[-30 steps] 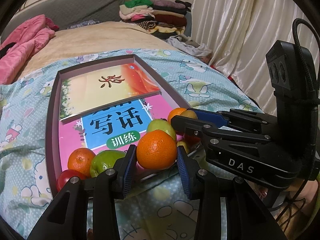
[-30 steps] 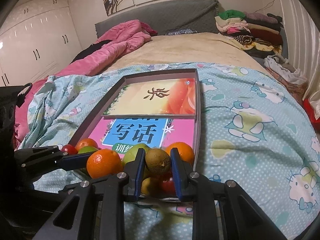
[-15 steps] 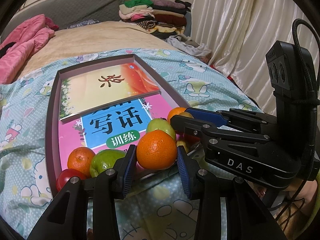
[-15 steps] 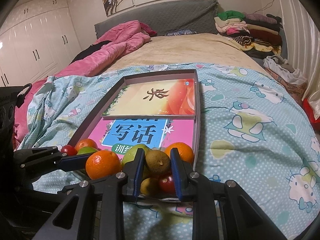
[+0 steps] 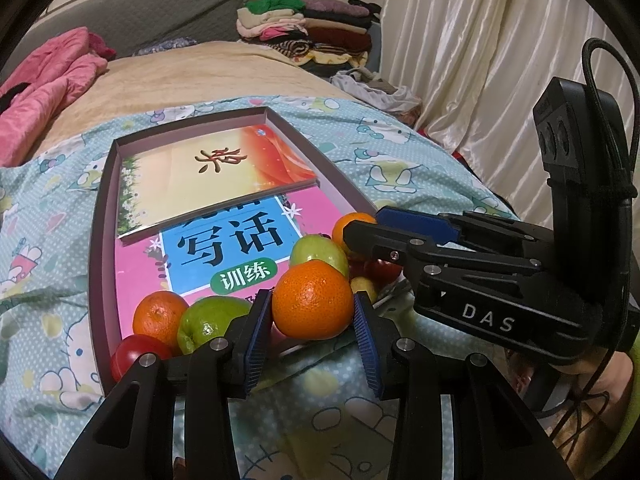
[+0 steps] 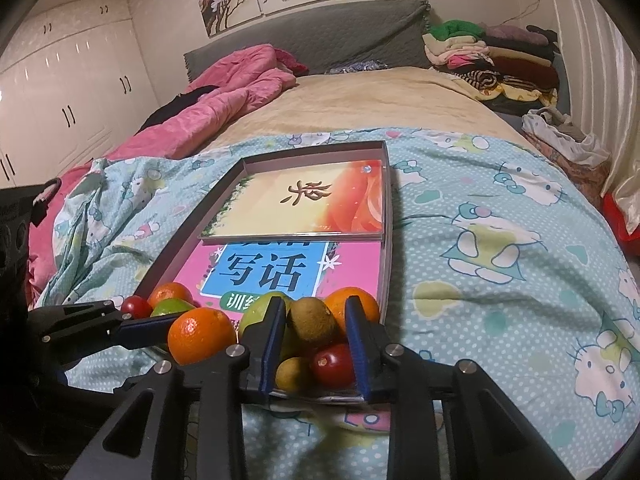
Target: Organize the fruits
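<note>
I hold the left gripper [image 5: 314, 322] clamped on an orange [image 5: 312, 300], both blue pads pressed to its flanks, just above the near edge of the shallow box [image 5: 102, 216] that lies on the patterned bedspread [image 5: 400, 160]. The jaws of my right gripper [image 6: 314, 338] are opening around a kiwi [image 6: 312, 320]; the fruit sits between the pads with a gap showing on the right-hand side, so I judge it released onto the pile at the box's near right corner. To finish this step well I would let those jaws widen fully before drawing back, so that no pad drags the kiwi off the tomato [image 6: 332, 364] and the smaller kiwi [image 6: 292, 372] beneath it, and I would keep the left gripper steady meanwhile, since the heap looks loose. The right wrist view alone shows the fruits under the kiwi and the wardrobe wall; the left wrist view alone shows the red tomato [image 5: 134, 356], a second orange [image 5: 160, 316] and a green apple [image 5: 210, 322] ranged along the box's near left corner, and the curtain.
</note>
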The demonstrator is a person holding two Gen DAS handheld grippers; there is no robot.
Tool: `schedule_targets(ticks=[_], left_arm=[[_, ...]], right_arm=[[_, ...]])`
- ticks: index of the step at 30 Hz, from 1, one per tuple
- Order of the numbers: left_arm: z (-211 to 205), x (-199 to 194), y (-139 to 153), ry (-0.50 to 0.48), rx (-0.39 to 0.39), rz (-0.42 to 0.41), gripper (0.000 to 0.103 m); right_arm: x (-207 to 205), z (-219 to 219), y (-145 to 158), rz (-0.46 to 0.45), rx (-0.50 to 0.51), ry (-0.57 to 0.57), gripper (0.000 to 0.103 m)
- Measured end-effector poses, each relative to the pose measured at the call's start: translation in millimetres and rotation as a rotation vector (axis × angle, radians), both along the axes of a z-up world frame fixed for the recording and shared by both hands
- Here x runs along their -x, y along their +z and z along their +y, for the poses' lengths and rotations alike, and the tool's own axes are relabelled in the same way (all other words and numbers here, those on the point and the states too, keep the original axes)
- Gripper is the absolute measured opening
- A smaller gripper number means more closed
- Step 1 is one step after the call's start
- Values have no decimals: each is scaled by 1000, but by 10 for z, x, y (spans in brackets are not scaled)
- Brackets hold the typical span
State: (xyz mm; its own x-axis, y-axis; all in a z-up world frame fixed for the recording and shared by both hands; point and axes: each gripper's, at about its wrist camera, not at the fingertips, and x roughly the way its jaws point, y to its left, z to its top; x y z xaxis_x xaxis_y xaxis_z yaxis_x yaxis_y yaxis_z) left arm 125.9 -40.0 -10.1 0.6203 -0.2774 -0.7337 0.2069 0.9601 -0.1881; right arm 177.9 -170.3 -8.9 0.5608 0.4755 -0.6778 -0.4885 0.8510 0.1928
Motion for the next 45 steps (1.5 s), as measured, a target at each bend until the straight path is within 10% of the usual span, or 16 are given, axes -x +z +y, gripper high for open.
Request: schedule_targets(ticks=[18, 28, 45], left_arm=[[75, 115, 196, 32, 27, -90, 63], [391, 407, 428, 223, 16, -116, 79], [633, 1085, 196, 427, -36, 107, 80]], right_arm=[[40, -286, 236, -62, -114, -102, 75], [436, -408, 545, -147, -198, -109, 102], [1220, -134, 572, -96, -95, -55, 102]])
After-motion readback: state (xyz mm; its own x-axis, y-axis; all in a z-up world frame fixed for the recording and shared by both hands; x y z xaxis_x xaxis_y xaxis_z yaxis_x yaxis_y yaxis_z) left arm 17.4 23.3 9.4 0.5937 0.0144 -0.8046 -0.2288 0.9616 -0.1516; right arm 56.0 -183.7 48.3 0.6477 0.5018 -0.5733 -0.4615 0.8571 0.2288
